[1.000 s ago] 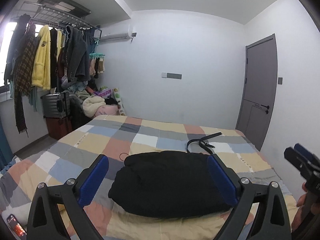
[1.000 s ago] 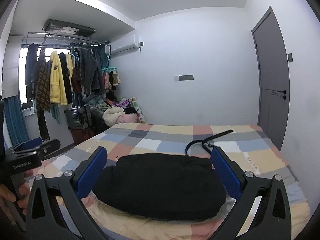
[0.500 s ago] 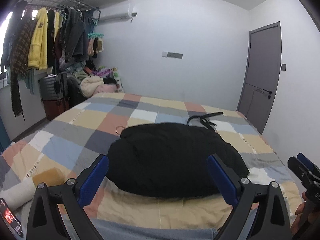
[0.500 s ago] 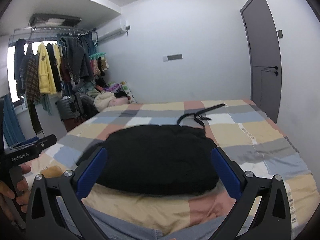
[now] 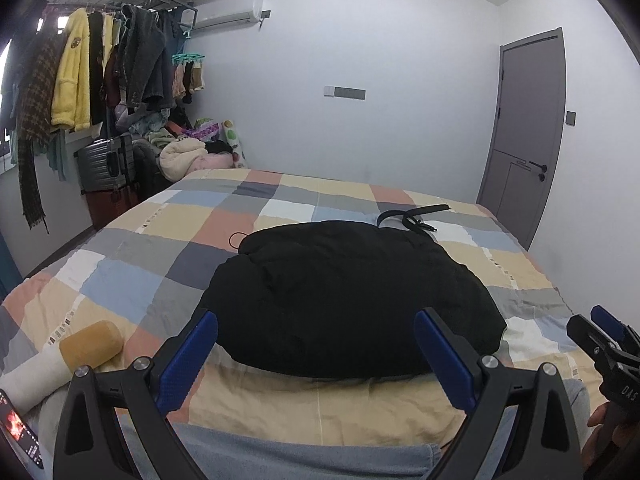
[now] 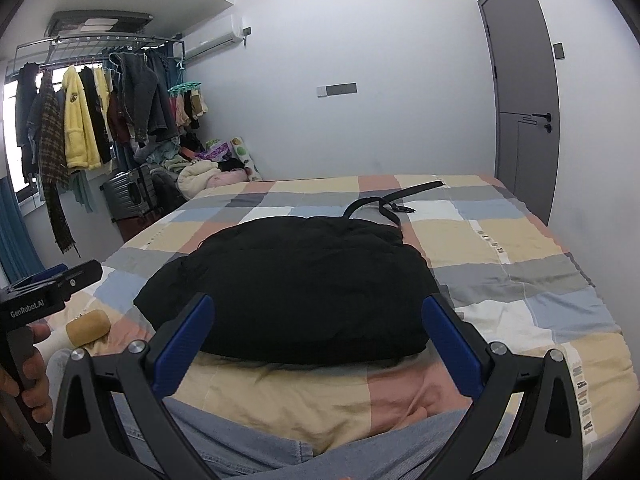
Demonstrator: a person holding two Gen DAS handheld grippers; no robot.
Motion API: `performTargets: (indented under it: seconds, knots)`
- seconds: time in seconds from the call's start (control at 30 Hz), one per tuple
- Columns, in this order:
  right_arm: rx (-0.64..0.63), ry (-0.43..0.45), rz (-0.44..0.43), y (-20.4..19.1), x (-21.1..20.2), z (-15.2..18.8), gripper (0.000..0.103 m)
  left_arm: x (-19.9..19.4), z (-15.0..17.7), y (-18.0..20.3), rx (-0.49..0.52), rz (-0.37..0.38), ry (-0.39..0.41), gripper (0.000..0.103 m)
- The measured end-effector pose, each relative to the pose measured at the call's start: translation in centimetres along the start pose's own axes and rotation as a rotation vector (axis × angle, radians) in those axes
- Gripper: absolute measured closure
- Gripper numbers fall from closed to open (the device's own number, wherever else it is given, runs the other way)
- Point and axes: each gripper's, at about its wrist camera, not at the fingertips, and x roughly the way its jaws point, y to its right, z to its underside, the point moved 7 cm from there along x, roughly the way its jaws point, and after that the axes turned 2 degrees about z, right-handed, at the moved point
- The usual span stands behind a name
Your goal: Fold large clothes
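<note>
A black padded garment point(image 5: 352, 296) point(image 6: 292, 292) lies folded into a thick bundle on the checked bedspread point(image 5: 132, 264) point(image 6: 520, 248). A thin black belt point(image 5: 412, 216) point(image 6: 384, 204) lies just beyond it. My left gripper point(image 5: 316, 324) stands open in front of the bundle's near edge, blue pads wide apart, nothing between them. In the same way my right gripper point(image 6: 318, 308) is open in front of the bundle and holds nothing. Each gripper also shows at the edge of the other's view, the right gripper point(image 5: 608, 340) and the left gripper point(image 6: 44, 288), held by a hand.
A tan and white roll point(image 5: 80, 348) point(image 6: 86, 326) rests on the bed at the near left. Blue-grey jeans fabric point(image 5: 304, 456) point(image 6: 248, 436) lies at the near edge. A clothes rack point(image 5: 100, 76), suitcases point(image 5: 106, 160) and a clothes pile stand left; a grey door point(image 5: 524, 132) is right.
Both grippers have tilted downward and come nearer the bed, so the black bundle sits larger and the near bed edge shows. Both stay open.
</note>
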Motion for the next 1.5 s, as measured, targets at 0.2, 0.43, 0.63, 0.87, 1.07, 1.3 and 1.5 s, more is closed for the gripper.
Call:
performTargets:
  seconds: [0.2,0.43,0.63,0.87,1.07,1.3,1.5]
  knots:
    - [0.002,0.0,0.006,0.1,0.0,-0.2,0.0,0.0,0.0,0.0,-0.001,-0.003,0.0,0.003]
    - [0.001,-0.006,0.011,0.3,0.2,-0.3,0.0,0.0,0.3,0.0,0.001,-0.004,-0.003,0.003]
    - [-0.001,-0.009,0.017,0.4,0.4,-0.6,0.0,-0.4,0.3,-0.7,-0.001,-0.01,-0.003,0.003]
    - [-0.005,-0.01,0.03,0.4,0.4,-1.1,0.0,-0.6,0.2,-1.0,0.017,-0.014,-0.009,0.003]
    - [-0.012,0.0,0.049,0.1,0.1,-1.4,0.0,-0.9,-0.4,-1.8,0.003,-0.031,0.0,0.003]
    - [-0.011,-0.007,0.061,-0.1,0.2,-1.3,0.0,-0.5,-0.2,-1.9,-0.01,-0.014,-0.017,0.003]
    - [-0.007,-0.015,0.069,-0.1,0.2,-0.9,0.0,-0.2,0.0,-1.6,-0.006,-0.012,-0.028,0.003]
